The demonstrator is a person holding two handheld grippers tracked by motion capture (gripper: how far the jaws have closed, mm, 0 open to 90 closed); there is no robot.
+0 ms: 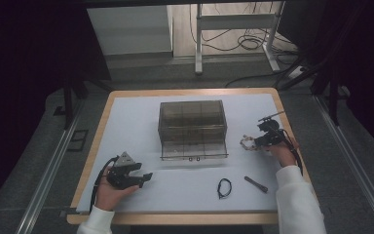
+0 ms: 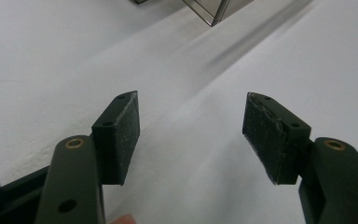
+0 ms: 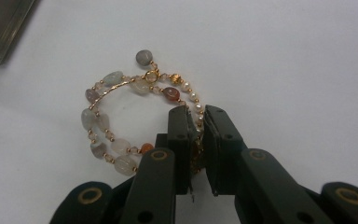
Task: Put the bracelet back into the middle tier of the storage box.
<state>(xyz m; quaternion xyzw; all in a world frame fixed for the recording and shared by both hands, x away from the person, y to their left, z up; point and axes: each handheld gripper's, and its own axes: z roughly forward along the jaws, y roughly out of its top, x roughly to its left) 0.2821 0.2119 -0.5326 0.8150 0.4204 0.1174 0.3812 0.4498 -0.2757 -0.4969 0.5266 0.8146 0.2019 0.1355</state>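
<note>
- The right tool [image 3: 198, 140] is clenched on a beaded bracelet [image 3: 121, 116]; its jaws pinch the strand of small pearl beads at the loop's near edge.
- In the right gripper view the bracelet lies as a flat, near-round coil, with no clear long axis. Its free end, tipped by a grey stone, points away from the tool.
- In the high view the bracelet [image 1: 247, 143] sits at the right side of the worktop [image 1: 136, 112], just right of a smoky clear plastic organiser box [image 1: 192, 127], apart from it.
- The left tool [image 2: 191, 135] is released, its jaws wide apart over bare surface; it rests near the worktop's front left [image 1: 143, 176].
- The worktop is white-topped with a pale wooden rim. A black hair tie [image 1: 224, 187] and a dark stick-like item [image 1: 255, 184] lie near its front edge.
- Grey floor surrounds it, with cables and a metal frame behind.
</note>
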